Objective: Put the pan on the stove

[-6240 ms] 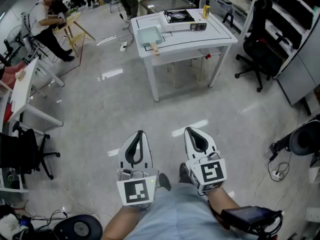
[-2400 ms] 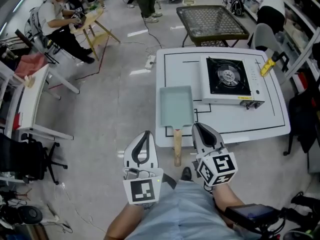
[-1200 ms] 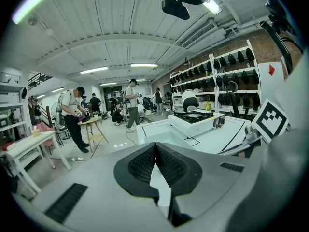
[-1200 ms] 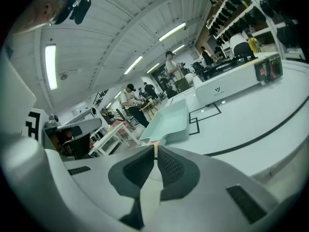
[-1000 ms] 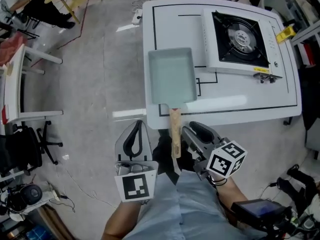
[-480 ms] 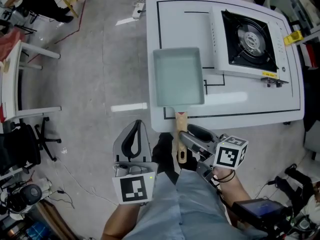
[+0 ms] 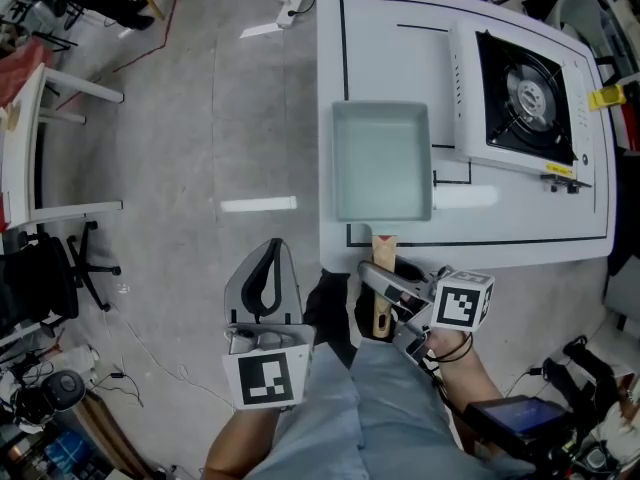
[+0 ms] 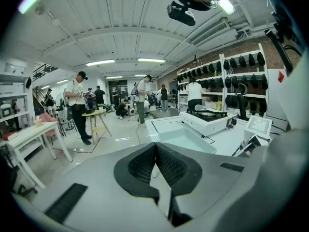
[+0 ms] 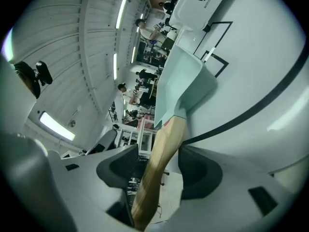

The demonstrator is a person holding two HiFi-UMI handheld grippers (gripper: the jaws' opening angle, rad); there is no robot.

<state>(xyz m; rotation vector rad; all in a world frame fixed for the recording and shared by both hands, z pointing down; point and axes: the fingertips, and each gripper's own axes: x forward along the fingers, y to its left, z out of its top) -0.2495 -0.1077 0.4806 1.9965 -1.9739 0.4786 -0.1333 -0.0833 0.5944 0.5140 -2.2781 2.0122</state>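
A pale green rectangular pan (image 7: 380,163) rests on the white table (image 7: 470,223), left of the portable gas stove (image 7: 525,98). Its wooden handle (image 7: 383,293) sticks out over the near table edge. My right gripper (image 7: 388,286) is turned sideways around that handle. In the right gripper view the handle (image 9: 159,163) runs between the wide-spread jaws of the right gripper (image 9: 158,153), with a small gap on the right pad's side. My left gripper (image 7: 268,268) hangs over the floor left of the table, shut and empty. In the left gripper view the pan (image 8: 181,138) and stove (image 8: 205,120) lie ahead to the right.
Black lines mark out zones on the tabletop. A yellow object (image 7: 605,96) sits off the table's far right edge. An office chair (image 7: 40,288) and a white bench (image 7: 40,138) stand on the floor to the left. Several people stand farther back (image 8: 79,100).
The right gripper has moved forward and turned so that its jaws, now spread wide, stand on either side of the pan's handle. The left gripper has stayed where it was.
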